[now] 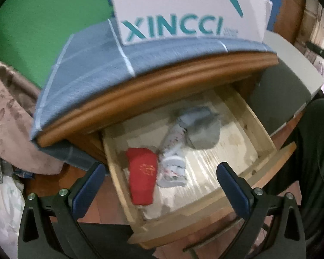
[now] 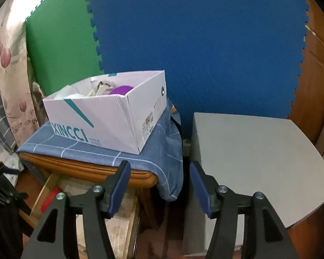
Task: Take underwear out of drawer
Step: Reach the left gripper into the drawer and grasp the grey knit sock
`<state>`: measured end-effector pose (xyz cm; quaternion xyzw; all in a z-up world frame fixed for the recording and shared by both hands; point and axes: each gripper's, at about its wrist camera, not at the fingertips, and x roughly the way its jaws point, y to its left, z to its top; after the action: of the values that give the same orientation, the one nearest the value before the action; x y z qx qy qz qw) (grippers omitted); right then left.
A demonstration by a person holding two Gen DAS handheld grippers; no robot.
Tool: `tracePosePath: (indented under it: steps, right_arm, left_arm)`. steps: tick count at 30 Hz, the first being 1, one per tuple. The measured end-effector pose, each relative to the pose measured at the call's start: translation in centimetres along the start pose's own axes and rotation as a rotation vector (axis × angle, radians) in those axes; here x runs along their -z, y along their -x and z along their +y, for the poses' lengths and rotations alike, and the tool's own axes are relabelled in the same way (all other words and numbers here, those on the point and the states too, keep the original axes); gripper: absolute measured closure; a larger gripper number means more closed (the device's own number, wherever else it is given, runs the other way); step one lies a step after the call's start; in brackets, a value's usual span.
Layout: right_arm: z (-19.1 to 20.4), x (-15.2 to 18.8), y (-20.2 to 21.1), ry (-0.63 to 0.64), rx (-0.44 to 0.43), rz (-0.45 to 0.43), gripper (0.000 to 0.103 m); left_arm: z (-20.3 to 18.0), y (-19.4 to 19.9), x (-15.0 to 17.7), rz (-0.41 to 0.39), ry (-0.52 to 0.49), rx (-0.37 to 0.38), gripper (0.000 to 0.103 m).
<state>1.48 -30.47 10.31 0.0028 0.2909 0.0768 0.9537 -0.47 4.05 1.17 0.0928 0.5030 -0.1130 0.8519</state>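
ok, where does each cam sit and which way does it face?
Left wrist: on the left tongs, angled down into the open drawer at the red garment; both fingers show, open.
Right wrist: on the right tongs, looking across at the box and grey stand; fingers open, nothing between.
Shared: box, drawer, blue cloth.

The left wrist view looks steeply down from close above the open drawer (image 1: 183,168), which fills the lower middle of the frame, with the cloth-covered nightstand (image 1: 153,90) top across the centre and the white XINCCI box (image 1: 183,15) at the upper edge. The right wrist view sits farther off and looks more level toward the blue foam mat (image 2: 205,43) filling the upper frame, with the box (image 2: 103,120) left of centre and a grey cabinet (image 2: 259,151) at the right. Both views share the box, the blue checked cloth (image 1: 86,75), the nightstand's wooden edge and the drawer, seen only at the lower left of the right wrist view.
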Motion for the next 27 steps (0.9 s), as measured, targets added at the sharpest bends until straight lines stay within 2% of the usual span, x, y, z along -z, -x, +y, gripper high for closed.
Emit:
tracePosePath:
  steps: [2,7,10,13,15,17,20,23,24,27]
  right_arm:
    - [-0.3,0.0,0.2,-0.014,-0.002,-0.011,0.034]
    - [-0.9,0.0,0.0,-0.044,-0.023,-0.003,0.034]
    - [-1.1,0.1,0.2,-0.049,-0.036,-0.008,0.034]
    - [-1.5,0.2,0.3,-0.061,-0.050,-0.011,0.034]
    - [-1.8,0.3,0.4,-0.075,-0.061,-0.010,0.034]
    - [-2.1,0.3,0.4,-0.089,-0.070,-0.011,0.034]
    - [-2.5,0.4,0.5,-0.108,-0.087,-0.013,0.034]
    - [-2.7,0.5,0.4,-0.118,-0.098,-0.008,0.034]
    - [-2.7,0.5,0.3,-0.120,-0.103,-0.007,0.034]
    - [-2.6,0.5,0.2,-0.118,-0.113,-0.002,0.034]
  left_arm:
    - [-0.9,-1.0,-0.1,0.030,-0.011,0.021,0.001]
    - [-5.0,-4.3,-1.2,0.079,-0.120,0.023,0.001]
    - [-8.0,-6.3,-1.6,0.069,-0.246,0.007,0.001]
    - [-11.4,-8.4,-1.6,0.094,-0.398,-0.002,0.005]
    - [-13.2,-10.0,-1.6,0.119,-0.488,-0.036,0.007]
    - [-13.6,-10.8,-2.0,0.140,-0.492,0.034,0.008]
    - [-13.3,-11.8,-3.3,0.147,-0.434,0.050,0.011]
    - [-12.5,-13.3,-4.0,0.191,-0.382,0.083,0.015]
    - [-12.3,-13.9,-4.0,0.200,-0.377,0.074,0.020]
    - [-12.5,-14.9,-4.0,0.199,-0.395,0.034,0.022]
